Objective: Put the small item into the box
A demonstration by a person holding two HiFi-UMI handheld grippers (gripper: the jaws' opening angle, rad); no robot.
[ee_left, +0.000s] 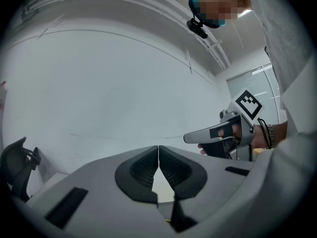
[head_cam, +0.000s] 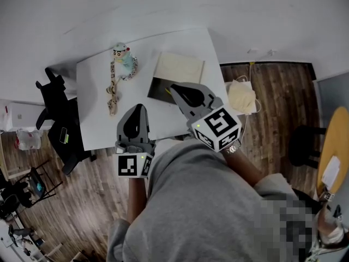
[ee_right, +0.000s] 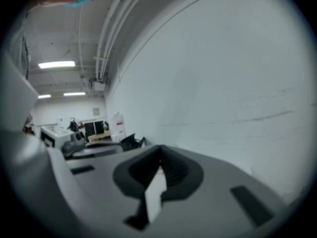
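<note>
Left gripper [ee_left: 158, 155]: jaws together, empty, raised toward the wall, seemingly idle before work starts.
Right gripper [ee_right: 159, 158]: likewise closed on nothing.
Small item [head_cam: 121, 64], a figure on a beaded chain: lies untouched on the tabletop [head_cam: 95, 119], near the open box [head_cam: 175, 72], within easy reach.

Head view looked steeply down on table [head_cam: 90, 100]; both gripper views aimed up at wall [ee_left: 99, 93]; head & left gripper views shared right gripper [ee_left: 187, 138].
</note>
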